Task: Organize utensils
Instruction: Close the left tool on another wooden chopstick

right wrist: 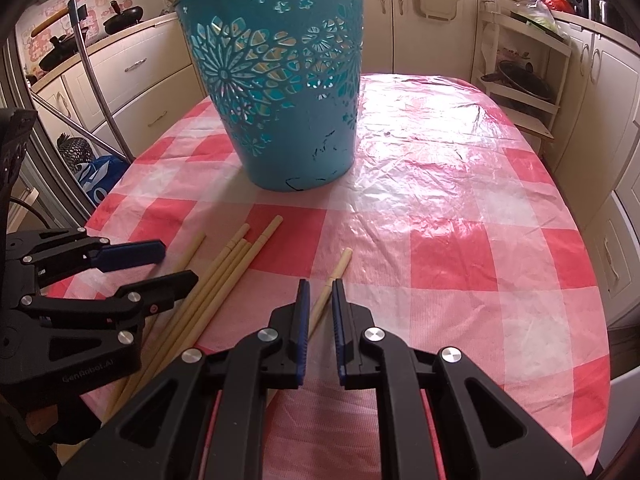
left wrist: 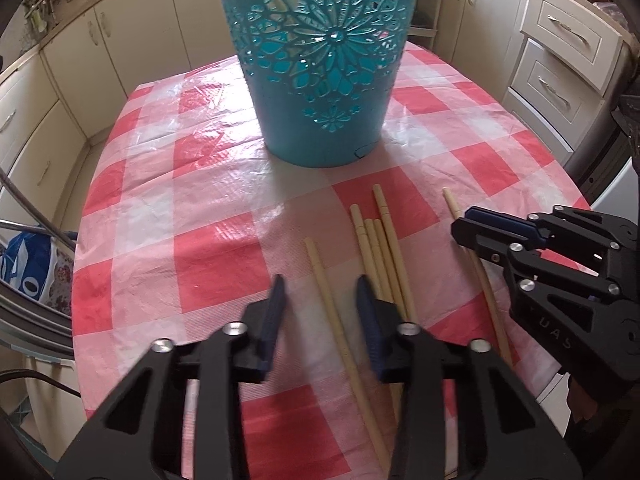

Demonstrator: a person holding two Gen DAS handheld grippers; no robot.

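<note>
Several pale wooden chopsticks (left wrist: 380,256) lie on the red-and-white checked tablecloth in front of a teal cut-out bucket (left wrist: 320,60). My left gripper (left wrist: 320,292) is open, low over the cloth, with one single chopstick (left wrist: 324,284) between its fingers. My right gripper (right wrist: 319,292) is open with a narrow gap around the lone right-hand chopstick (right wrist: 334,276), not clamped on it. In the right wrist view the bucket (right wrist: 280,80) stands behind the chopstick bundle (right wrist: 224,268), with chopsticks showing through its cut-outs. The right gripper also shows in the left wrist view (left wrist: 468,228), and the left gripper in the right wrist view (right wrist: 176,260).
The table (right wrist: 480,200) is oval with a plastic-covered cloth. Cream kitchen cabinets (left wrist: 560,60) surround it. A metal chair frame (right wrist: 92,92) and a blue bag (right wrist: 96,180) stand at the left, and a white shelf rack (right wrist: 524,80) with pans at the back right.
</note>
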